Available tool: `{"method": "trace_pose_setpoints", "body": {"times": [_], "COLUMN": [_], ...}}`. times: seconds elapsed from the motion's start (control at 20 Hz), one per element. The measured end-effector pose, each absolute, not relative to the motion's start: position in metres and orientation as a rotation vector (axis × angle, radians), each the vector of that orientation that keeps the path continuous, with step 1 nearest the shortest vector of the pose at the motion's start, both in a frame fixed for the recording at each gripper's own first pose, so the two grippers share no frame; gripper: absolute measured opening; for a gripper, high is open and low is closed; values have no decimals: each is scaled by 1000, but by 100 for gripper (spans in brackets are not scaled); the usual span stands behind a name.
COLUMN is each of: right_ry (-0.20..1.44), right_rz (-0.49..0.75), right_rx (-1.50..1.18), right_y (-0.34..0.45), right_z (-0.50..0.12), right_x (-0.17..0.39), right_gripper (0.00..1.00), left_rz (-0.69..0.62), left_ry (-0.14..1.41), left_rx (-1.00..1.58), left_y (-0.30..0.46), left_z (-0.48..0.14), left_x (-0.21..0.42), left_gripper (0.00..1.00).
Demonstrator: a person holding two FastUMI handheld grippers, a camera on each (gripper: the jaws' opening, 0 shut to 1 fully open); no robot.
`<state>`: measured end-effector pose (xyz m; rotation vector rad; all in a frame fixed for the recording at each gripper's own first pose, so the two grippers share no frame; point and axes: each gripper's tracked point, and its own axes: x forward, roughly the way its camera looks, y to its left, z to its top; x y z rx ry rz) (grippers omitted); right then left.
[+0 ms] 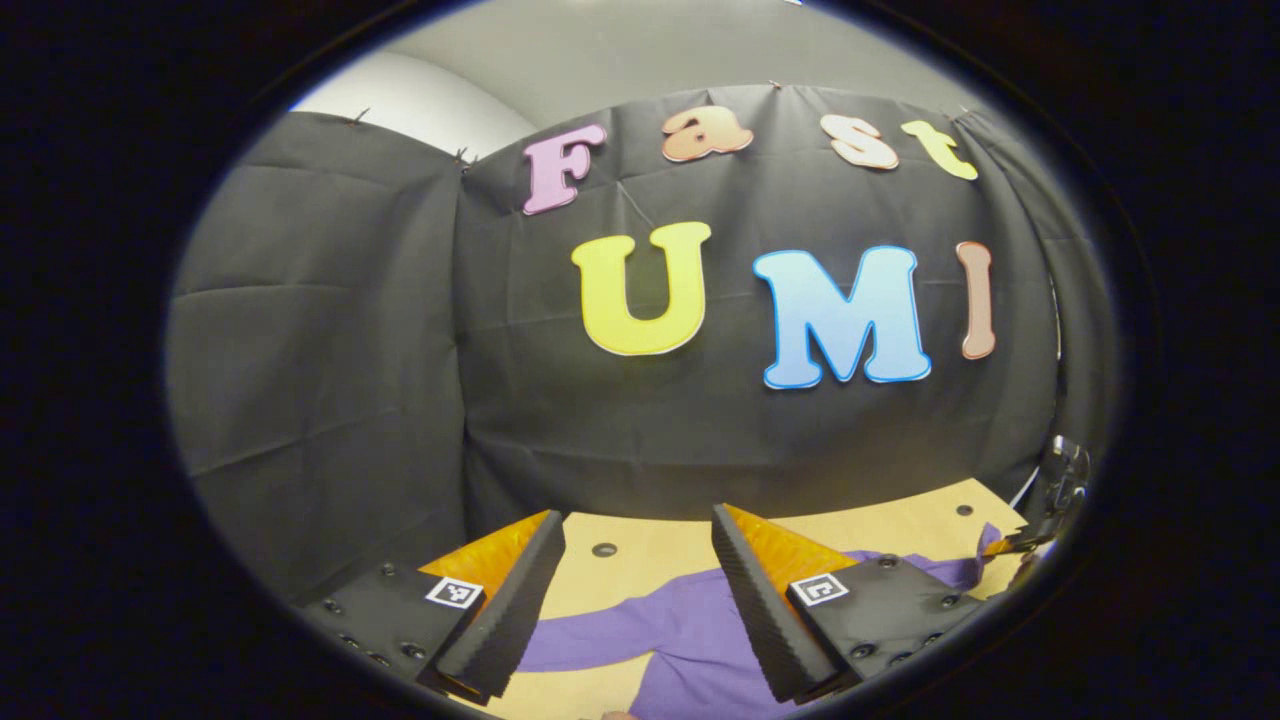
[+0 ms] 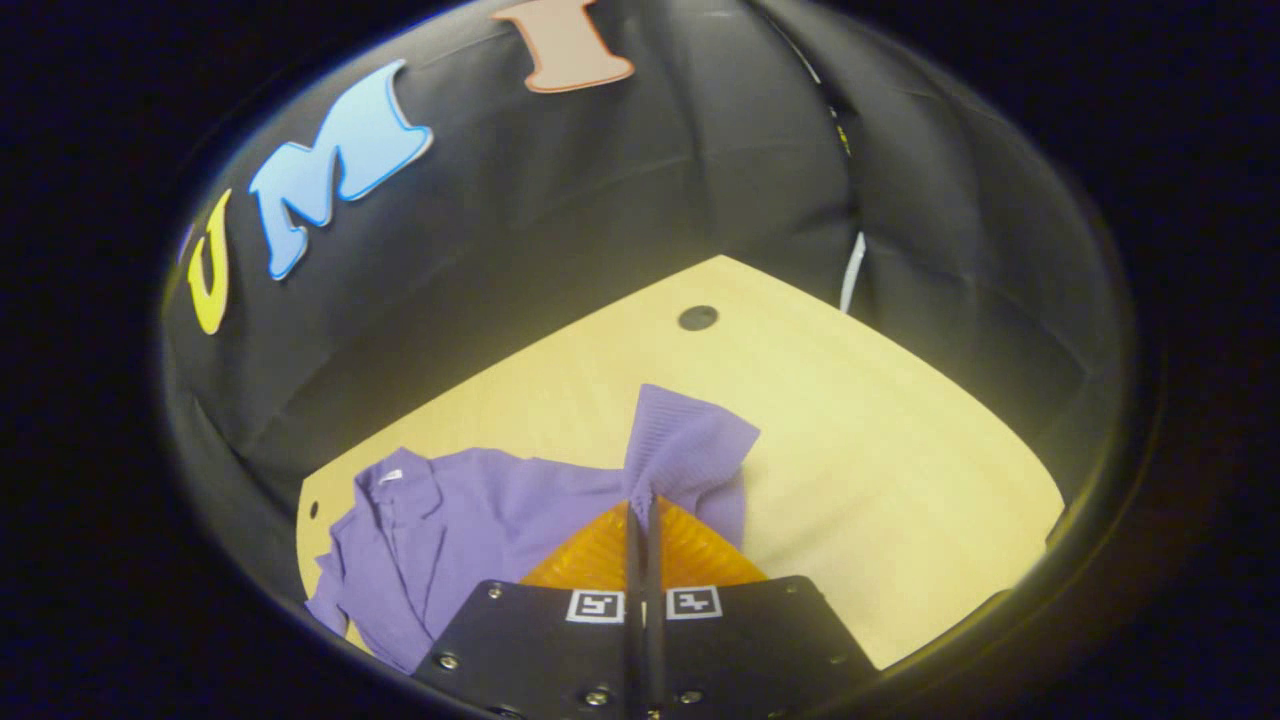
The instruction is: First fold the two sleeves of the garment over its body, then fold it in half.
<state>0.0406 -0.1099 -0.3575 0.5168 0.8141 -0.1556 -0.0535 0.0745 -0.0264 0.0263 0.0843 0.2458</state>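
A purple collared garment [image 2: 450,520] lies spread on the light wooden table [image 2: 900,450]. In the right gripper view, my right gripper [image 2: 640,505] is shut on the garment's sleeve [image 2: 690,445], whose cuff stands lifted above the fingertips. The collar [image 2: 385,490] lies to the left. In the left gripper view, my left gripper [image 1: 638,530] is open, held above the table with the purple garment [image 1: 680,630] lying below and between its fingers. At the right edge of that view, the other gripper [image 1: 1055,490] holds a bit of purple cloth.
Black cloth walls close the table's far sides in both views. Dark round holes dot the tabletop [image 2: 697,318] [image 1: 604,549]. A white cable [image 2: 852,270] hangs at the far corner. Bare table spreads to the right of the sleeve.
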Motion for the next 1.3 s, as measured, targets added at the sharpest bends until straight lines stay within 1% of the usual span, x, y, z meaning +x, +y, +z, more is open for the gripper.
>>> {"method": "trace_pose_setpoints", "body": {"times": [0.2, 0.75, 1.05, 1.3], "right_ry": [802, 819, 826, 846], "right_rz": [-61, 172, 298, 390], "right_rx": [491, 423, 375, 335], "right_y": [-52, 120, 210, 277], "right_z": [-341, -316, -308, -307], "right_x": [58, 73, 76, 64], "right_gripper": [1, 1, 1, 1], "left_rz": [281, 425, 494, 551], "left_ry": [97, 127, 140, 147], "left_rx": [17, 15, 16, 23], "left_y": [114, 233, 285, 319], "left_z": [-36, -53, -62, -66], "left_x": [-69, -111, -136, -163], "left_gripper": [94, 94, 94, 94]}}
